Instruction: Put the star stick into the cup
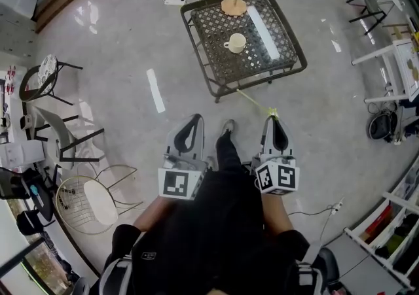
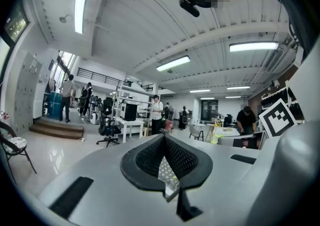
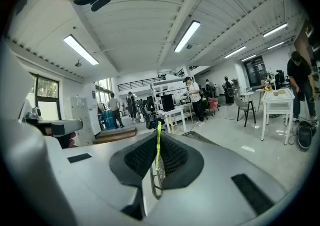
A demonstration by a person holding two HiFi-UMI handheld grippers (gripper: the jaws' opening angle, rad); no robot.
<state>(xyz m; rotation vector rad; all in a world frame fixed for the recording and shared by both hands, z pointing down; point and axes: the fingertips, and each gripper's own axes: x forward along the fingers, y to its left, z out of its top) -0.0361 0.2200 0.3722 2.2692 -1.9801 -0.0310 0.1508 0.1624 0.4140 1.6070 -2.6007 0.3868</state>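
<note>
Right gripper (image 3: 157, 162) pinches the stick (image 1: 255, 103); left gripper (image 2: 165, 162) pressed together, empty. Approach the table (image 1: 213, 32), hold the stick upright over its centre cup (image 1: 236, 42), lower gently

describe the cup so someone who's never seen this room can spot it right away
Find the dark mesh table on the pale floor ahead of the person. The cup stands near its middle, small, white, with a handle. Its neighbour toward the far edge is a flat tan disc with an upright post.
</note>
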